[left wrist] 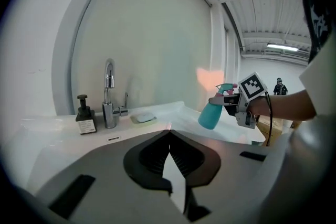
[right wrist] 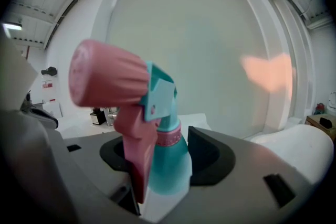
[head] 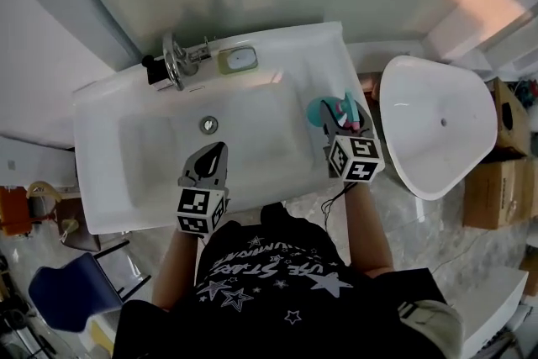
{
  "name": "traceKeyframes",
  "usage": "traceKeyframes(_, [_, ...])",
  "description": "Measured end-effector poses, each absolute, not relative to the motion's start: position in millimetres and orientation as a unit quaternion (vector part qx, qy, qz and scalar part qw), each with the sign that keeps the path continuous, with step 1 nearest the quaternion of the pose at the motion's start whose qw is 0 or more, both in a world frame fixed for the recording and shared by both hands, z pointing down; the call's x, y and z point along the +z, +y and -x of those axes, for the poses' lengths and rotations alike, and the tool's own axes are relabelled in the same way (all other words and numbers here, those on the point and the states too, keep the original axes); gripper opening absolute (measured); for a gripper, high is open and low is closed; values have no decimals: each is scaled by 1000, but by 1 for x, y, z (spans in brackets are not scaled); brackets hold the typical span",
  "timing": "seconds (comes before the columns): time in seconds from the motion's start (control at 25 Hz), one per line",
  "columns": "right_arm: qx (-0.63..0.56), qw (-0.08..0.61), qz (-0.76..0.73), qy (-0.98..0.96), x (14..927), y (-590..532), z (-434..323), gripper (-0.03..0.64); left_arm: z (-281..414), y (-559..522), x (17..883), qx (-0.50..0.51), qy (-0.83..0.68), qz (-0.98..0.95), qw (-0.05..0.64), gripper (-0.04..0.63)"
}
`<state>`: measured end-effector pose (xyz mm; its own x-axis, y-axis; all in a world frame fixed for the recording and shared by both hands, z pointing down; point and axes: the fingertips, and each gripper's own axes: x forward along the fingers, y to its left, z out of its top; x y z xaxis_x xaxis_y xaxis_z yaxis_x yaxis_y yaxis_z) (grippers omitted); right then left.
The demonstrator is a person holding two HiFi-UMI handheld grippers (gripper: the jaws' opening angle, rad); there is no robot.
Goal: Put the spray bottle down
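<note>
While you stand at the front edge of the white washbasin (head: 101, 181), both grippers are over it. A white oval vessel (head: 437, 147) with a small hole in its wall stands just beside the washbasin's right edge, and cardboard boxes (head: 496, 181) lie beyond it.

Your right gripper (head: 339, 120) is over the right edge of the washbasin. Its jaws are clenched on the spray bottle (head: 323, 108), gripping the teal body just below the pink collar. The right gripper view shows the pink trigger head rising above the jaws. The left gripper view shows the bottle tilted, and its base appears clear of the washbasin's rim.

Your left gripper (head: 220, 149) is over the front part of the bowl, left of the right gripper and well apart from it. Its jaws are closed tip to tip, with nothing between them.

The chrome faucet (head: 174, 59) stands at the back edge, left of centre. A dark soap dispenser (head: 155, 70) stands just beside it, toward the back left corner. On the faucet's other side, a soap dish (head: 238, 60) lies on the back edge. The round drain (head: 208, 124) sits in the bowl in front of the faucet.
</note>
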<state>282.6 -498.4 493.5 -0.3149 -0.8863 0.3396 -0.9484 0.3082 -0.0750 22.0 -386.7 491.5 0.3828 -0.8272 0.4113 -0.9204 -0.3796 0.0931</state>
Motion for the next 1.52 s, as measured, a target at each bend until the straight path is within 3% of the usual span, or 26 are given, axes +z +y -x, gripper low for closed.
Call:
traceKeyframes(0.8, [122,200,-496,-836,545,-580,-243,270,-4,-397,516,156,-609,-751,200,15])
traceKeyframes(1.52, [125,184,-515,-828,548,-586,-242,278,-1,-393,512,156,-605,-757,193,15])
